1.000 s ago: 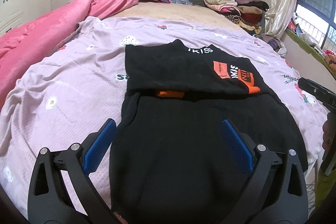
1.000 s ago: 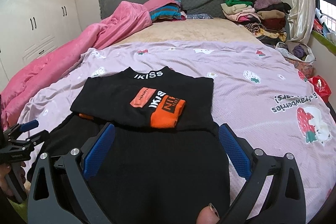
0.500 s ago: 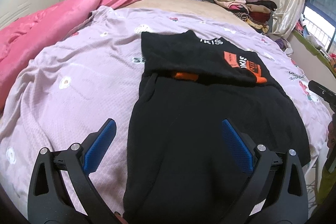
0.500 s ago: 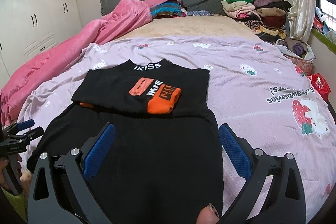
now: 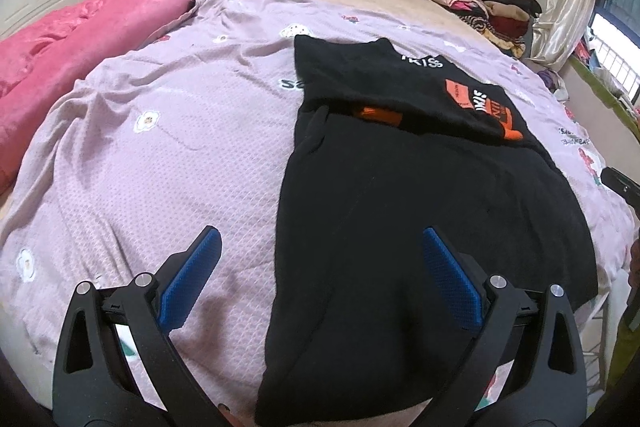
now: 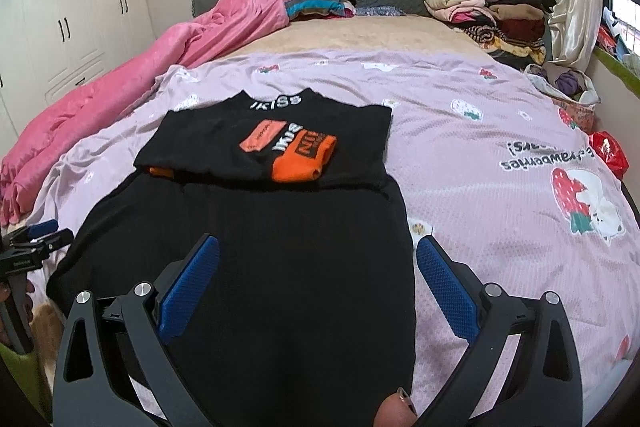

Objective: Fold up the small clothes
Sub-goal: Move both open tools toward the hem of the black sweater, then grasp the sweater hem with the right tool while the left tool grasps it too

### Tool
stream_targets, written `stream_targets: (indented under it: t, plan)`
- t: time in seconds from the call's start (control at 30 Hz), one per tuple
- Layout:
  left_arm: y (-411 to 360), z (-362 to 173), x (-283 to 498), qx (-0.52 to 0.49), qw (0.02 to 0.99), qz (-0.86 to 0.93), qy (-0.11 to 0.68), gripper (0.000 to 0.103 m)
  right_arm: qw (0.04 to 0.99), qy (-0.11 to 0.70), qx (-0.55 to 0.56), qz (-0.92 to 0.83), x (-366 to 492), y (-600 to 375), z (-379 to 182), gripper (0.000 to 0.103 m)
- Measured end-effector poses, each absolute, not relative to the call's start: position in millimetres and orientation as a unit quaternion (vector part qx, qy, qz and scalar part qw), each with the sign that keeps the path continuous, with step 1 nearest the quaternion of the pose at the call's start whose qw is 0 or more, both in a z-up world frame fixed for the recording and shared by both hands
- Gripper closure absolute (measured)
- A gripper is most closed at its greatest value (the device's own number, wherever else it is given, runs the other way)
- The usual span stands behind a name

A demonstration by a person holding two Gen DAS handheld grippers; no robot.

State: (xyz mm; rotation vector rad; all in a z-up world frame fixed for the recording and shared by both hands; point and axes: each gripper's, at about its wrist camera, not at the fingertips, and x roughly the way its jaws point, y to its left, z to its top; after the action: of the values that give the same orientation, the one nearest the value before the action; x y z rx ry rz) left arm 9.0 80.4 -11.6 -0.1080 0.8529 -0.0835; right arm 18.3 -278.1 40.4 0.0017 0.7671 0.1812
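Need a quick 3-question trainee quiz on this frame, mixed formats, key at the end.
1. True or false: the left tongs are shut on the black garment.
2. Multiple choice: the garment's far end, with the orange cuff, is A) hanging off the bed, B) folded over with sleeves tucked in, C) lying under the pink blanket.
3. Fill in: the garment lies on a ____ bedsheet printed with strawberries.

Key: 1 false, both the left and right tongs stand open above the near hem; 2 B; 3 lilac.
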Motion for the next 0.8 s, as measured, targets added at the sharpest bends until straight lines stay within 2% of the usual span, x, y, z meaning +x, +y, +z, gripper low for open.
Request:
stream_targets:
  t: [0.73,0.77,0.8]
  plan:
    - [102,-32,-19,-0.091,0.891,-0.069,0.439,0.01,0.896,0.435,-0.019,0.094,-4,-280,-2,0.005]
    - [102,-33,-21,-0.094,0.891,-0.075,0.438,0.011,0.895,0.435,-0.02,0.094,-4,-280,-2,0.005]
    - [104,-33,-23,-0.1,0.891,-0.085,0.436,0.02,0.895,0.435,-0.021,0.095,-5,-280,-2,0.005]
